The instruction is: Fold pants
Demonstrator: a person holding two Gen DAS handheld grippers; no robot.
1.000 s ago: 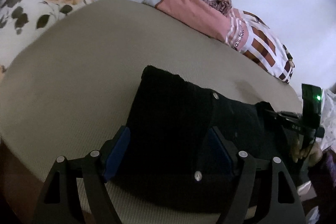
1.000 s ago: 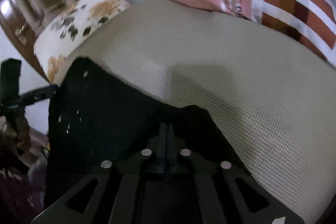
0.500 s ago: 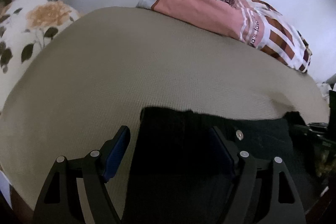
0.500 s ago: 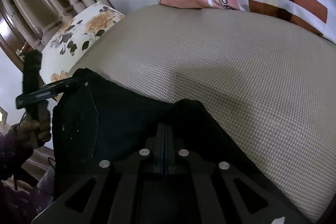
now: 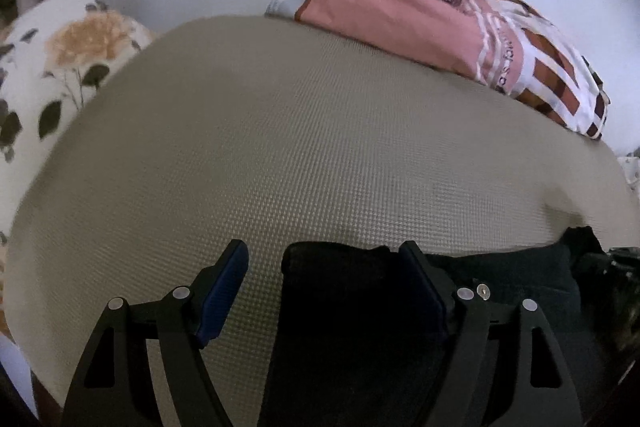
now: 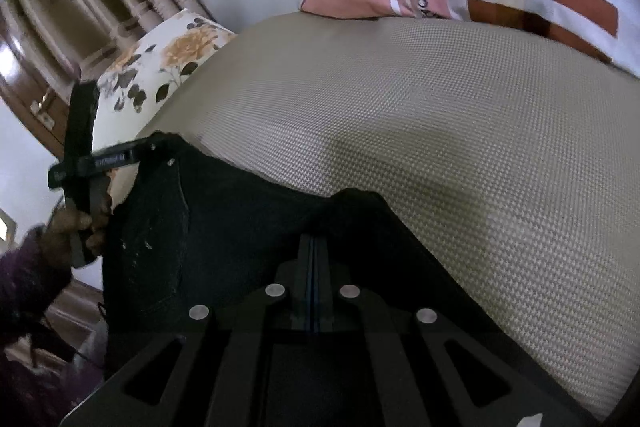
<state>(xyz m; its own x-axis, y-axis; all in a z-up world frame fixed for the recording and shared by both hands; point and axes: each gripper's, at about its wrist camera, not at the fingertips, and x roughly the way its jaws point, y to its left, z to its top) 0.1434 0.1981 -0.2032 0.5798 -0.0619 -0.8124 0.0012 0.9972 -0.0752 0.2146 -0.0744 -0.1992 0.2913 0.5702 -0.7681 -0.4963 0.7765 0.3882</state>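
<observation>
Left wrist view first: our left gripper (image 5: 324,263) has its fingers spread wide with nothing clamped between them. The blue pads (image 5: 224,291) stand well apart, one over bare mattress, the other over the corner of the black pants (image 5: 348,327). That corner pokes up between the fingers but neither pad seems to be pressing on it.

The pants sit at the near edge of the beige textured mattress (image 5: 300,131), a dark band running off toward the right along that edge. A small silver rivet (image 5: 484,291) shows on the fabric right beside the right-hand finger.

In the right wrist view, our right gripper (image 6: 312,247) has its fingers pressed together, just a thin line between them, and the black pants (image 6: 240,211) bunch up around the tips, so it looks pinched on the cloth. From there the pants stretch left along the near edge, pocket stitching visible. The left gripper (image 6: 96,163) shows at the far left end of the fabric with the left hand (image 6: 68,227) wrapped round its handle.

A floral pillow (image 6: 168,63) lies at the far left corner of the mattress. A pink, brown and white striped blanket (image 5: 460,35) is heaped along the far edge.
</observation>
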